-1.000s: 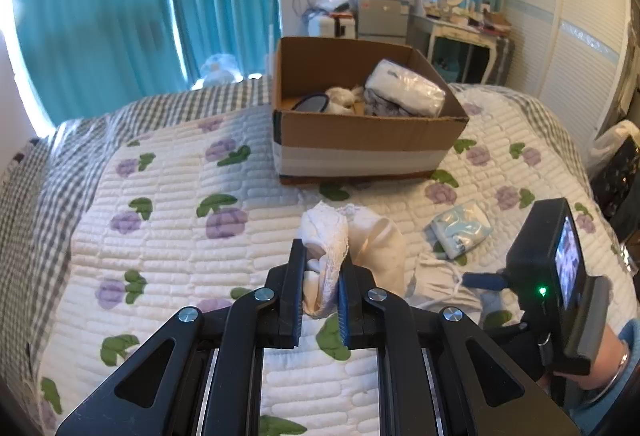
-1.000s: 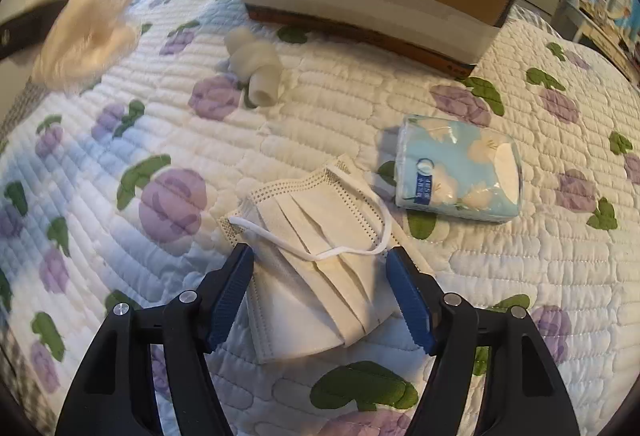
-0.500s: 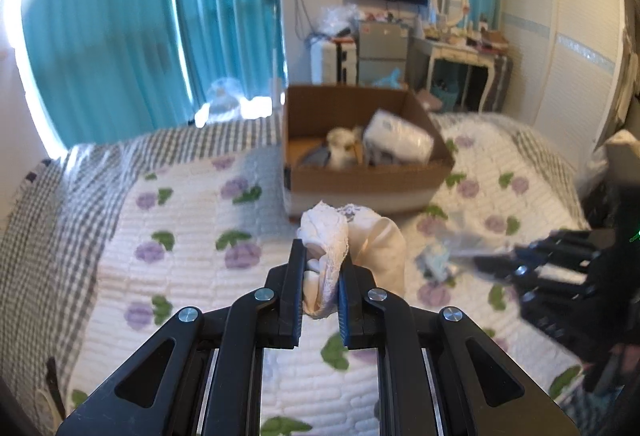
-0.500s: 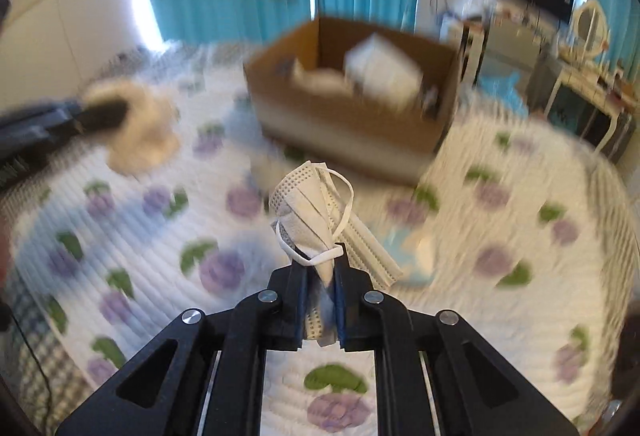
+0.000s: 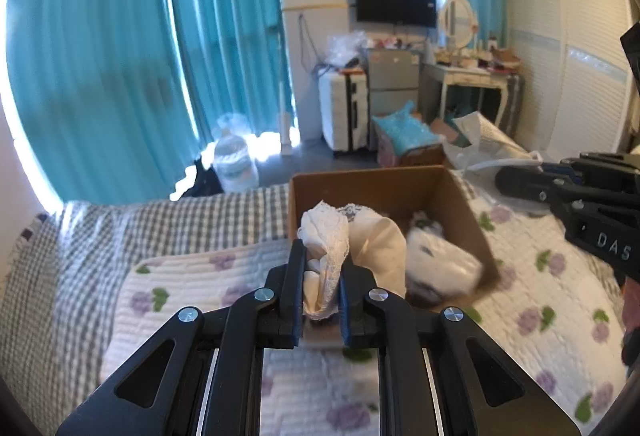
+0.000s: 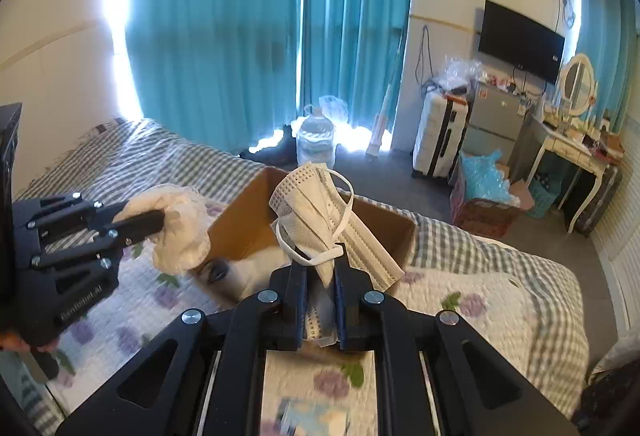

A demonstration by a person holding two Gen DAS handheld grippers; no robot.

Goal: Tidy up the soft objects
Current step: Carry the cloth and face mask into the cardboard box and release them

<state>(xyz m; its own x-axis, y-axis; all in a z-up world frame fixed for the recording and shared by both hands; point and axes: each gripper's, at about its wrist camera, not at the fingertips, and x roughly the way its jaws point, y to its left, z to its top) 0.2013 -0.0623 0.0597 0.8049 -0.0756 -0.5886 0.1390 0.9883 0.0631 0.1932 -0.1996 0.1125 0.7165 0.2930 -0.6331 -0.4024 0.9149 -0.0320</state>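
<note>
My left gripper point(image 5: 320, 272) is shut on a bundle of cream lace cloth point(image 5: 352, 240), held in the air in front of the open cardboard box point(image 5: 372, 188). In the right wrist view that left gripper point(image 6: 160, 216) and the cloth point(image 6: 180, 232) hang at the box's left wall. My right gripper point(image 6: 320, 268) is shut on a white face mask point(image 6: 320, 208) with ear loops, raised over the near side of the cardboard box point(image 6: 240, 228). The right gripper's body point(image 5: 580, 192) shows at the right in the left wrist view. Inside the box lie a white plastic-wrapped pack point(image 5: 440, 264) and other soft items.
The box sits on a quilted bedspread with purple flowers point(image 5: 540, 296) over a checked blanket point(image 5: 160, 220). A pale blue tissue pack point(image 6: 312, 416) lies on the bed below my right gripper. Beyond the bed are teal curtains, a water jug point(image 6: 316, 144), a suitcase and a dressing table.
The right gripper closed on the face mask and lifted it off the bed toward the box. The left gripper carried the lace cloth up and forward to the box.
</note>
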